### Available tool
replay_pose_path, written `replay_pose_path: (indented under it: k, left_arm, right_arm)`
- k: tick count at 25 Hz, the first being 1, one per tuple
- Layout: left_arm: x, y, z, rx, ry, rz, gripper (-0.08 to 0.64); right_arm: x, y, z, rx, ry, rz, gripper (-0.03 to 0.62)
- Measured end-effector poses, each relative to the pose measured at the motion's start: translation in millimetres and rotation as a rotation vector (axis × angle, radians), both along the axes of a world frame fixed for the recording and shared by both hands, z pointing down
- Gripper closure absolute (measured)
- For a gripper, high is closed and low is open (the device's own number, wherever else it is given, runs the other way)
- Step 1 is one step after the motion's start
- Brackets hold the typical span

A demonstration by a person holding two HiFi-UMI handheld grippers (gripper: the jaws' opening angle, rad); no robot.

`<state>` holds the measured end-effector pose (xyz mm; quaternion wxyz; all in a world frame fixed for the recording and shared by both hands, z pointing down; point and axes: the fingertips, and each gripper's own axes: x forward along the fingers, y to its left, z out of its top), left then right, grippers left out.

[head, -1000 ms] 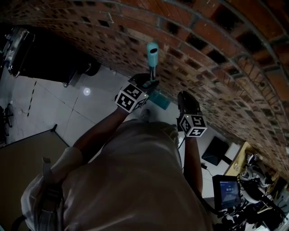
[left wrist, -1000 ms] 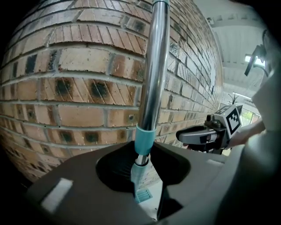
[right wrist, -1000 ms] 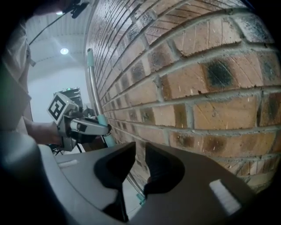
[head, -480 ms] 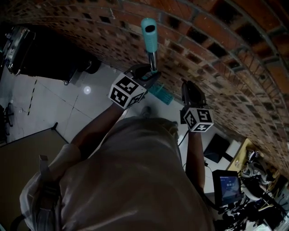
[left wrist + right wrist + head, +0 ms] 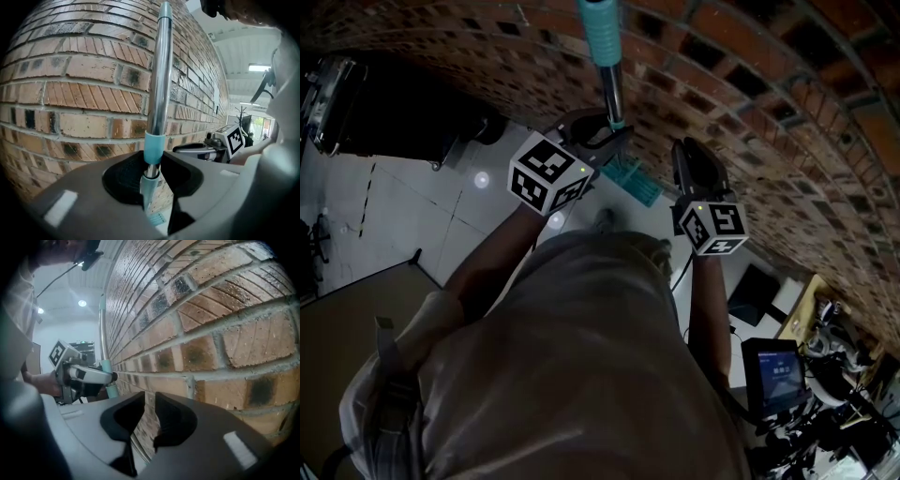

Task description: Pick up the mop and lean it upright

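The mop stands nearly upright against the brick wall (image 5: 750, 103). In the head view its teal handle grip (image 5: 602, 28) is at the top, the metal shaft (image 5: 613, 94) runs below it, and the teal mop head (image 5: 636, 182) is down by the floor. My left gripper (image 5: 606, 137) is shut on the shaft. In the left gripper view the shaft (image 5: 159, 84) rises from between the jaws just below a teal collar (image 5: 153, 147). My right gripper (image 5: 697, 174) hangs to the right near the wall, apart from the mop. Its jaws (image 5: 149, 420) are shut on nothing.
White floor tiles (image 5: 441, 220) spread out on the left. A large black case (image 5: 384, 117) sits by the wall at the upper left. A lit screen (image 5: 774, 375) and a cluttered bench (image 5: 834, 356) are at the lower right, with a cable on the floor.
My left gripper has lifted the mop, so the teal handle grip has risen toward the top edge. The right gripper has risen a little alongside it.
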<state>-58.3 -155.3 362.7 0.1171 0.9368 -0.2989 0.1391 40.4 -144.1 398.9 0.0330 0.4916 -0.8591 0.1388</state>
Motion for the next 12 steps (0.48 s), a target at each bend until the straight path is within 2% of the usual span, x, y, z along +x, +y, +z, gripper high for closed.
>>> replay_pose_path:
  k: [12]
  left_arm:
    - [-11.5, 2.0, -5.3, -0.002, 0.018, -0.037, 0.431]
  right_arm:
    - [-0.6, 4.1, 1.5, -0.002, -0.006, -0.005, 0.523]
